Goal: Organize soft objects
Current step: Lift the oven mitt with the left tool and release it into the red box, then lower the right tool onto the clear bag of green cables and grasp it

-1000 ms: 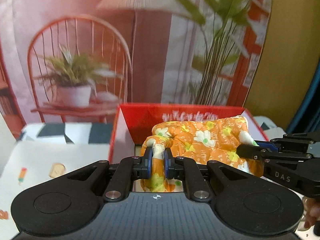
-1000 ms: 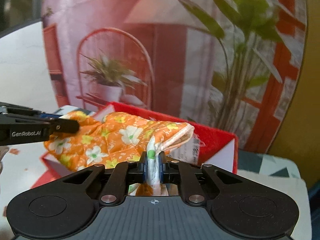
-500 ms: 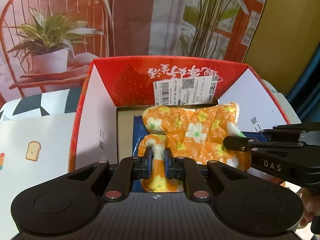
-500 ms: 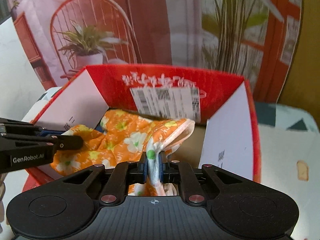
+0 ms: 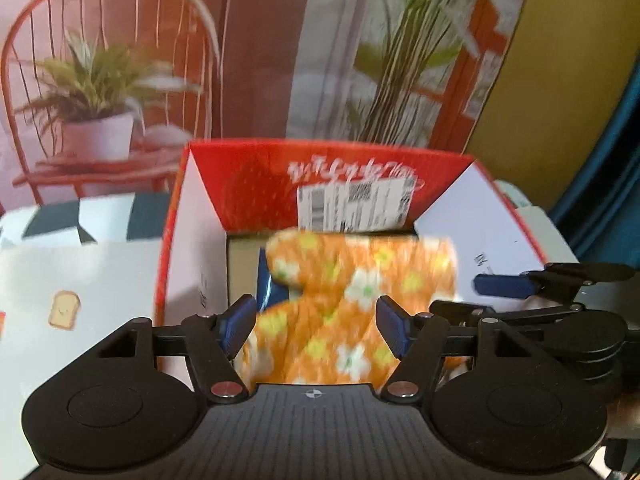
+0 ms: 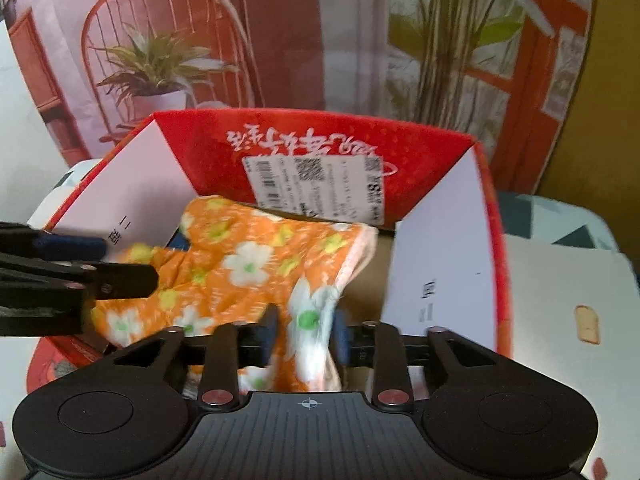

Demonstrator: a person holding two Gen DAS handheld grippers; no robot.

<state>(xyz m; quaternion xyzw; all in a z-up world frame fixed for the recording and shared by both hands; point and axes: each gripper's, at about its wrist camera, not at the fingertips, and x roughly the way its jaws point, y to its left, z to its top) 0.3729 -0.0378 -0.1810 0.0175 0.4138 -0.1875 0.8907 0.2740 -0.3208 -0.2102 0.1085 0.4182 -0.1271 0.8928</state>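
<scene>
Orange floral cloth (image 5: 360, 304) (quilted, white and yellow flowers; perhaps a mitt or a small garment, I cannot tell which) lying inside the red cardboard box (image 5: 256, 184), draped over a blue item (image 5: 266, 284) at the box's left inner wall, its pale hem reaching toward the right inner wall. In the right wrist view the same cloth (image 6: 240, 264) spreads across the box floor below the shipping label (image 6: 316, 184) on the far wall.

Left gripper (image 5: 316, 328): I see its jaws opening, pads well clear of the fabric, which sits between them unpinched. Right gripper (image 6: 306, 330): its jaws are opening too; a white-and-green fold of the hem lies between the blue pads, and motion blur hides whether they touch it, though they look apart from it.

Step in hand, as I judge it: the release, with the cloth already lowered into the box. The next move calls for me to let both pairs of fingers clear the fabric fully, then lift both hands straight up past the box's flaps (image 6: 132, 184) so no fold snags and drags back out.

The box stands on a white cloth-covered table (image 5: 80, 280) with toast prints, near its far edge, before a printed backdrop (image 6: 280, 40).
</scene>
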